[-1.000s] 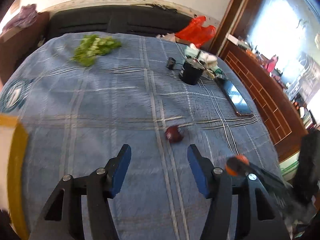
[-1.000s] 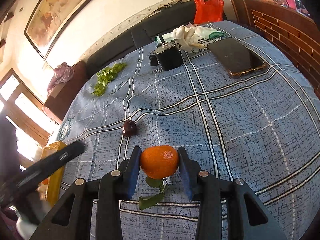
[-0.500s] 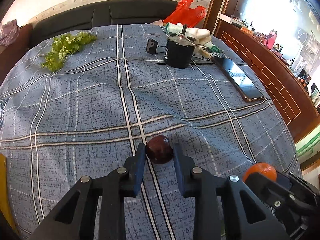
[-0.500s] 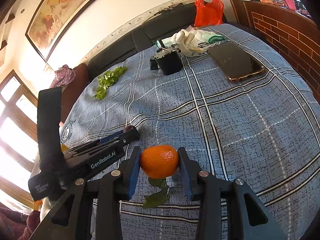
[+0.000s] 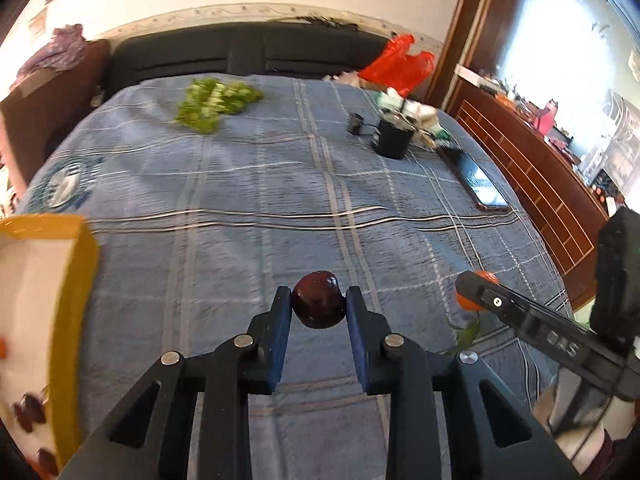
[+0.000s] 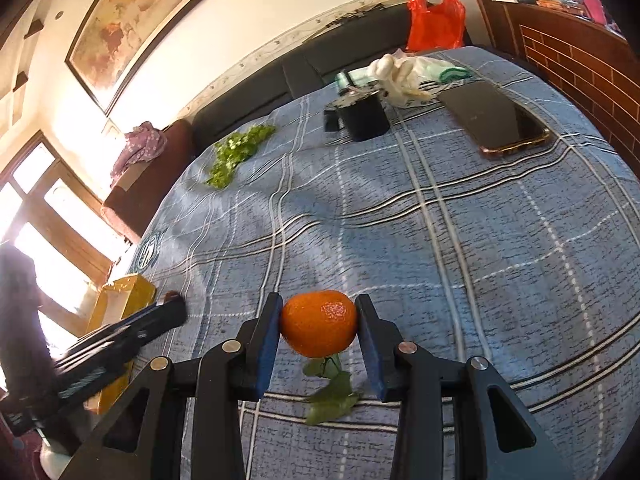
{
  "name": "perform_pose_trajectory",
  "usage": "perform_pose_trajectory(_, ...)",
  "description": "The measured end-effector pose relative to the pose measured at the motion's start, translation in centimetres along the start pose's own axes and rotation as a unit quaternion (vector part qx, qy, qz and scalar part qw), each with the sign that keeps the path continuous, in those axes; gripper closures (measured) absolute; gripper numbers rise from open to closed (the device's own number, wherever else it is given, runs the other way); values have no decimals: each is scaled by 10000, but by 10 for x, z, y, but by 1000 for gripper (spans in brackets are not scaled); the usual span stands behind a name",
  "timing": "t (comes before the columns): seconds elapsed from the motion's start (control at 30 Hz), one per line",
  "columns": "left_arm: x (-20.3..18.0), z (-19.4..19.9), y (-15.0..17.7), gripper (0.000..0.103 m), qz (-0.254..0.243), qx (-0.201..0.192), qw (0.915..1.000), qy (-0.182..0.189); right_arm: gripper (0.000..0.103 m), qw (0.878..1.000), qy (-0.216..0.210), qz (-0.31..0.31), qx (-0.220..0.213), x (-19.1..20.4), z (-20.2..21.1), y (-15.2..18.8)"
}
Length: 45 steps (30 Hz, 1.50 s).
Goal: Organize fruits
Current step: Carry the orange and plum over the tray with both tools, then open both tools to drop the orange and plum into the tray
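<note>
My left gripper is shut on a dark red fruit and holds it above the blue plaid cloth. My right gripper is shut on an orange tangerine with green leaves hanging under it. The tangerine also shows at the right of the left wrist view. A yellow box with a white inside stands at the left table edge and holds small dark and orange pieces. It also shows in the right wrist view, behind the left gripper's fingers.
Leafy greens lie at the far left of the table. A black cup, a small black block, a white glove and a phone are at the far right. A red bag sits behind. A wooden cabinet is on the right.
My left gripper shut on the dark red fruit, lifted it off the cloth and swung left toward the yellow box. The right gripper keeps its hold on the tangerine.
</note>
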<state>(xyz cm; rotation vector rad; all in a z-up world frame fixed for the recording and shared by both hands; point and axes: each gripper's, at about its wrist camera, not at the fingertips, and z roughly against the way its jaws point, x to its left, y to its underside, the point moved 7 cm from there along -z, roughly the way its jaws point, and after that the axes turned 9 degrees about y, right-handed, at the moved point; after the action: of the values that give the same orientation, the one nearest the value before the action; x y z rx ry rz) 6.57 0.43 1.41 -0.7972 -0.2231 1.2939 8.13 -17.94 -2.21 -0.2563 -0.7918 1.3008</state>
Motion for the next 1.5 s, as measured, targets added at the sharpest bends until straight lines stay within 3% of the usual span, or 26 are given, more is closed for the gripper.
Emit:
perform_pose_trajectory(0.13, 25, 34, 11, 76, 362, -237, 9990, -82, 63, 9998, -73, 157, 42, 10, -2, 5)
perform_pose_trajectory(0.23, 46, 57, 17, 76, 585, -373, 9974, -196, 63, 9967, -749, 213, 217, 30, 1, 12)
perform_pose_trajectory(0.33, 68, 83, 21, 76, 835, -611, 9941, -333, 62, 9927, -1044, 556, 233, 55, 8, 22)
perform_pose_trajectory(0.6, 124, 156, 48, 76, 1548, -1193, 9798, -431, 62, 9904, -738, 1128, 294, 87, 8, 46)
perform_pose_trajectory(0.77, 166, 210, 66, 76, 1697, -1546, 9689, -929, 62, 9868, -952, 1276, 282, 126, 30, 55)
perform_pose_trajectory(0.9, 205, 240, 84, 76, 1897, -1697, 9563, -1438, 62, 9778, -1305, 1616, 274, 187, 46, 59)
perform_pose_trajectory(1.03, 238, 243, 101, 76, 2164, -1670, 9489, -1574, 61, 9621, -1953, 1769, 703, 260, 42, 72)
perform_pose_trajectory(1.2, 265, 222, 109, 76, 2375, -1465, 9493, -1448, 61, 9439, -2404, 1845, 1311, 328, 14, 96)
perform_pose_trajectory(1.33, 286, 204, 105, 76, 2380, -1252, 9505, -1560, 61, 9407, -2090, 2146, 1593, 366, -29, 114)
perform_pose_trajectory(1.5, 306, 184, 100, 75, 2485, -1044, 9523, -1431, 61, 9442, -1322, 2544, 1619, 386, -82, 128)
